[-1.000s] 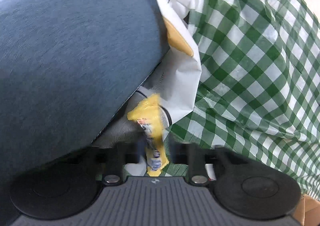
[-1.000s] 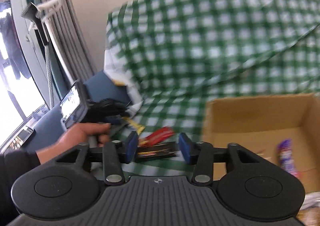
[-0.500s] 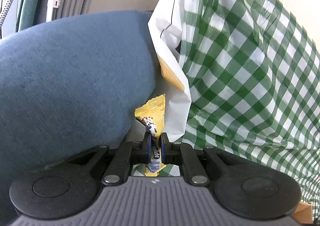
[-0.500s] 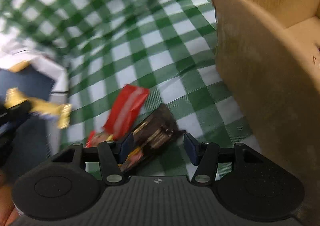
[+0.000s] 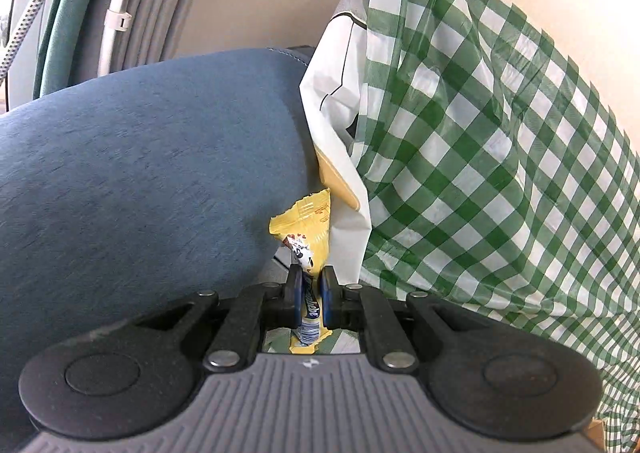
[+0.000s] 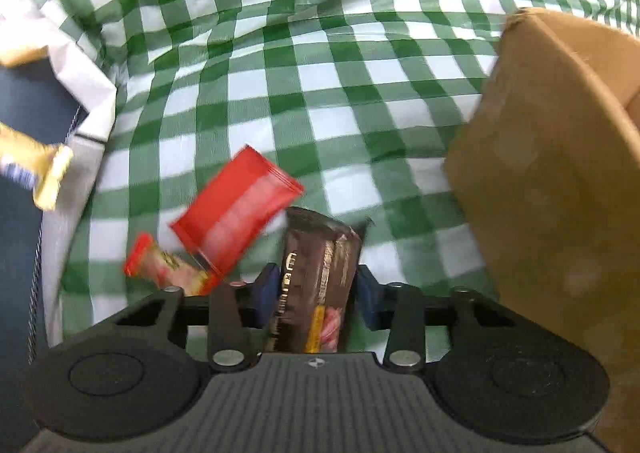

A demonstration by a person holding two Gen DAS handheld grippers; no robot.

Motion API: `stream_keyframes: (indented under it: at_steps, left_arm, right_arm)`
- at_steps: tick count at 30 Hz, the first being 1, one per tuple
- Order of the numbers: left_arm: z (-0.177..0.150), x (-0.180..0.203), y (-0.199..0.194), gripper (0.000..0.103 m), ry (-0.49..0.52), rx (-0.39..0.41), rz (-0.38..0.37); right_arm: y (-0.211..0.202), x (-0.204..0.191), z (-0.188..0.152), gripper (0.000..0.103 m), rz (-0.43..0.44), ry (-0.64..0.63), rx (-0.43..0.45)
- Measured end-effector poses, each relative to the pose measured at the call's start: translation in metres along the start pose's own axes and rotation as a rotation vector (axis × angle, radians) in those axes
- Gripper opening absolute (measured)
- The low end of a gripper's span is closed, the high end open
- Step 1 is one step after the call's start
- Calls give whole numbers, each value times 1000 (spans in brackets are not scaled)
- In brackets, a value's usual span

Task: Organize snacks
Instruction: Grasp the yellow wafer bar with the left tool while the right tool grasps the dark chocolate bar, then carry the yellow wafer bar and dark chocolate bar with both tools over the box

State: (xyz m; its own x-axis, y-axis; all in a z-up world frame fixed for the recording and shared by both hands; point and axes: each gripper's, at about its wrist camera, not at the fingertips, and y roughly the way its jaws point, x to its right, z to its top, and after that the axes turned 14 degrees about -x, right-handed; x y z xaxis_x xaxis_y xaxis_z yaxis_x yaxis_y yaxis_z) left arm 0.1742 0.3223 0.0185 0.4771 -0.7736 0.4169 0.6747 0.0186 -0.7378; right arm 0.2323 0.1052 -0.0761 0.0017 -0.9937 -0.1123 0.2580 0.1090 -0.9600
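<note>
My left gripper (image 5: 307,297) is shut on a yellow snack packet (image 5: 307,229) and holds it up beside the blue cushion; the packet also shows at the left edge of the right wrist view (image 6: 44,173). My right gripper (image 6: 316,293) is open, its fingers either side of a dark brown snack bar (image 6: 320,273) lying on the green checked cloth (image 6: 320,73). A red packet (image 6: 236,213) and a small red-ended packet (image 6: 160,265) lie just left of the bar. A cardboard box (image 6: 560,193) stands to the right.
A blue cushion (image 5: 140,181) fills the left of the left wrist view. A white paper bag (image 5: 340,133) stands under the draped checked cloth (image 5: 480,173). Hoses and a grey ribbed frame (image 5: 120,5) are behind.
My left gripper closed on the yellow packet and lifted it. My right gripper swung down from the box toward the cloth, and its open fingers now straddle the brown bar.
</note>
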Motion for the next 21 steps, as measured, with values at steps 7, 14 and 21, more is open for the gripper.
stream_keyframes:
  at_steps: [7,14,21]
  left_arm:
    - [-28,0,-13,9,16,-81,-6]
    - [-66,15,-51,9,95,-214,-39]
    - [-112,39,-110,9,253,-181,-93]
  right_arm:
    - [-49,27,-40,41,81,-141,23]
    - [-131,65,-101,41,271,-376,95]
    - [-196,123,-139,41,386,-481,262]
